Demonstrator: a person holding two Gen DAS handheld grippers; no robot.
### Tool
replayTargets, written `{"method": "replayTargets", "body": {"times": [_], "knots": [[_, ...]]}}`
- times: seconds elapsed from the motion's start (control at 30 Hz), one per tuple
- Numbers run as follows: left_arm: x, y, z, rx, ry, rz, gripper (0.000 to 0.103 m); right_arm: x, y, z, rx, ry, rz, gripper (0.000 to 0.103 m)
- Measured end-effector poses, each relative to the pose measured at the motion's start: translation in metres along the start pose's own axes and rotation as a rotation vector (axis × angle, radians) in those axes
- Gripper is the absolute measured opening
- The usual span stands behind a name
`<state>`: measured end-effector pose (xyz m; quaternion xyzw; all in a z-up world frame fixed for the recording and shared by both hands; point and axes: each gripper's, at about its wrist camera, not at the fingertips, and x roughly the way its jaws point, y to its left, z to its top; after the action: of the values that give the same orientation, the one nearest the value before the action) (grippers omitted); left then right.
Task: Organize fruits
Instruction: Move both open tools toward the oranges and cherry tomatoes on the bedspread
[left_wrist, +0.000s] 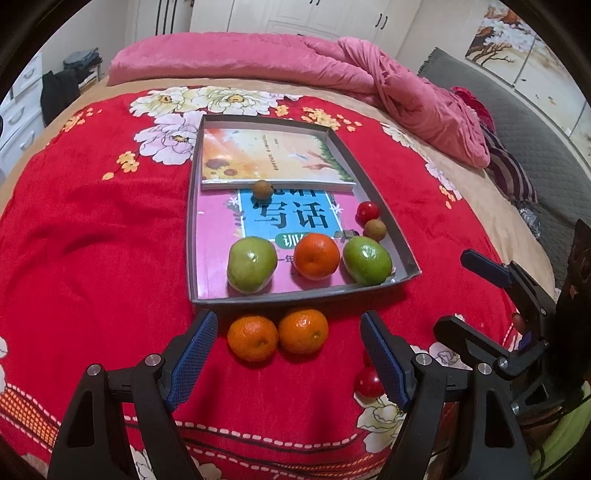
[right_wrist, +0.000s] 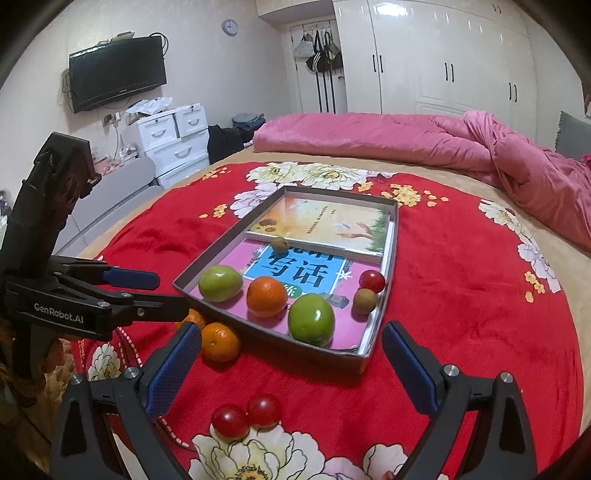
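A grey tray (left_wrist: 303, 295) lined with books sits on the red floral blanket. In it lie two green fruits (left_wrist: 252, 264) (left_wrist: 367, 260), an orange (left_wrist: 318, 256), a red cherry tomato (left_wrist: 368, 211) and two small brown fruits (left_wrist: 375, 229) (left_wrist: 262, 189). Two oranges (left_wrist: 252, 337) (left_wrist: 303, 330) lie on the blanket in front of the tray, between the open fingers of my left gripper (left_wrist: 288, 350). My right gripper (right_wrist: 291, 363) is open and empty above two cherry tomatoes (right_wrist: 229, 421) (right_wrist: 263, 410). The tray (right_wrist: 280, 338) appears in the right wrist view too.
A rumpled pink duvet (left_wrist: 369, 70) lies across the far side of the bed. The right gripper's body (left_wrist: 517, 325) stands at the right edge of the left wrist view, with a cherry tomato (left_wrist: 368, 382) near it. White drawers (right_wrist: 173, 136) and a wall television (right_wrist: 117, 72) stand beyond the bed.
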<state>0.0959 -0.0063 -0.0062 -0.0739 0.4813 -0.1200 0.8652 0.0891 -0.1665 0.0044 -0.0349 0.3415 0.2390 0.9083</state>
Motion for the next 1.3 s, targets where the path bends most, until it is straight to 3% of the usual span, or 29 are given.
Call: {"method": "replayTargets", "body": {"times": [0.83,1.3], "knots": [[0.001,0.002,-0.020,0.029,0.054,0.012,0.081,0.002,0.021,-0.019,0.015,0.078,0.049,0.099],[0.003,0.003,-0.026,0.048,0.077,0.029,0.081,0.011,0.030,-0.036,0.029,0.179,0.074,0.099]]}}
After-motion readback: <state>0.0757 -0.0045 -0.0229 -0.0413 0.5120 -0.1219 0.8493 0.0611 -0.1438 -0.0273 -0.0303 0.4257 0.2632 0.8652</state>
